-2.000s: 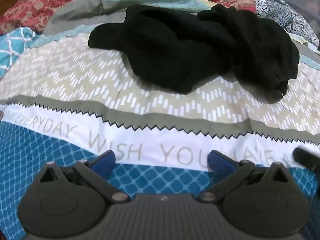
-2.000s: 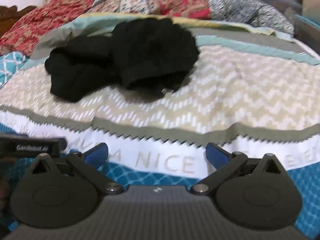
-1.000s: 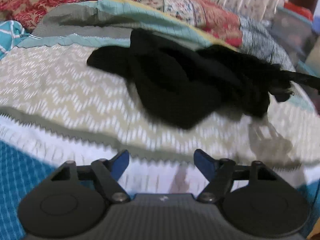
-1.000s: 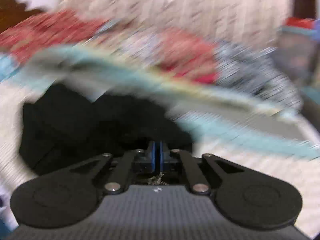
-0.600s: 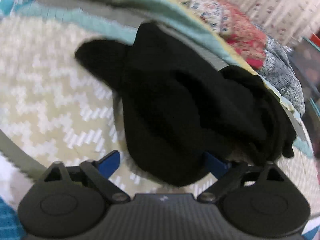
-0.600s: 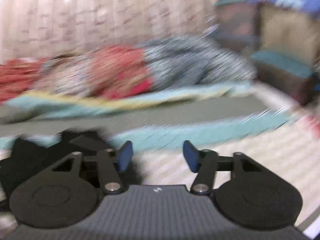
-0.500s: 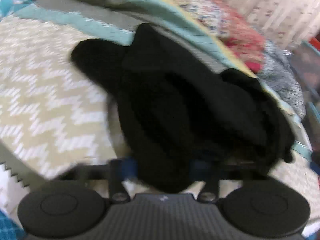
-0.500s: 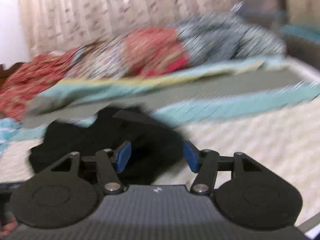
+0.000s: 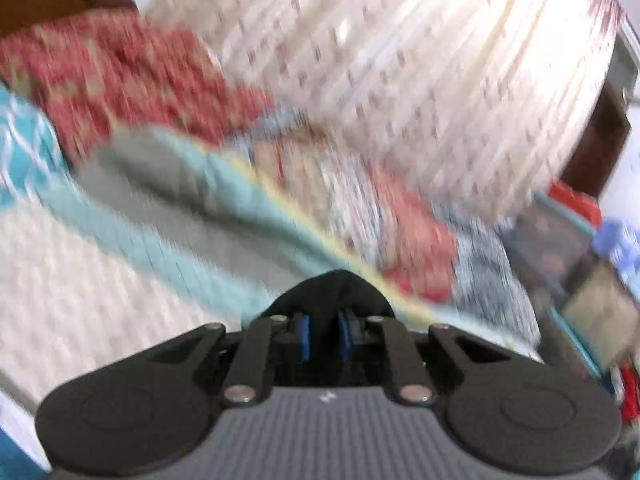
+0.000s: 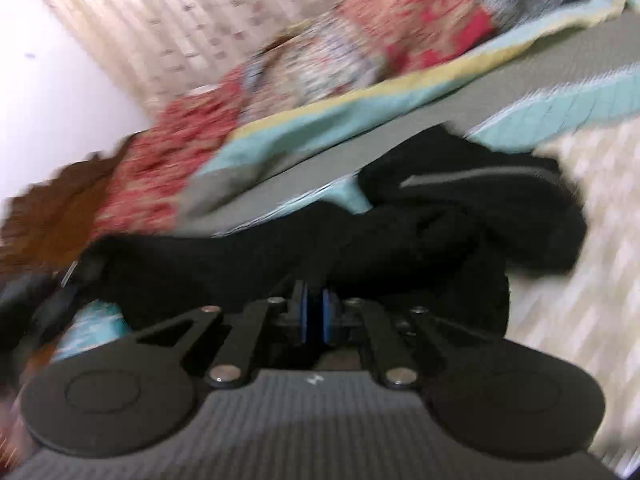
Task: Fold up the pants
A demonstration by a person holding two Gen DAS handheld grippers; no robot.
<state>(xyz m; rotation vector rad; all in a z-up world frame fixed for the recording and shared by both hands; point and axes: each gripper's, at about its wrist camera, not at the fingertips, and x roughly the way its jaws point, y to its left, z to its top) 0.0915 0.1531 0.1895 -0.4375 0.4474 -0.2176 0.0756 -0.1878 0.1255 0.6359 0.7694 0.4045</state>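
My left gripper point(image 9: 323, 334) has come down to a narrow gap with a fold of the black pants point(image 9: 334, 292) pinched between its blue pads point(image 9: 303, 336). My right gripper point(image 10: 315, 316) is closing, and from its own camera the pads point(image 10: 330, 314) sit nearly together with dark cloth bunched right at their tips; I take that as a grip too, though the blur keeps me from being sure how much fabric is in there.

Outward from the right jaws, the pants point(image 10: 440, 224) are drawn out in a long strip across the bedspread point(image 10: 580, 280), one end trailing toward its left side, the bulk heaped near the middle, short of the pillows point(image 10: 360, 52).

Two seconds back both grippers stood wide open near the front edge of the bed, with the pants in a crumpled lump further in. Now I have both ends in hand and the left view looks up at the curtain point(image 9: 420, 60). I judge the spreading step has begun; folding proper is not started.
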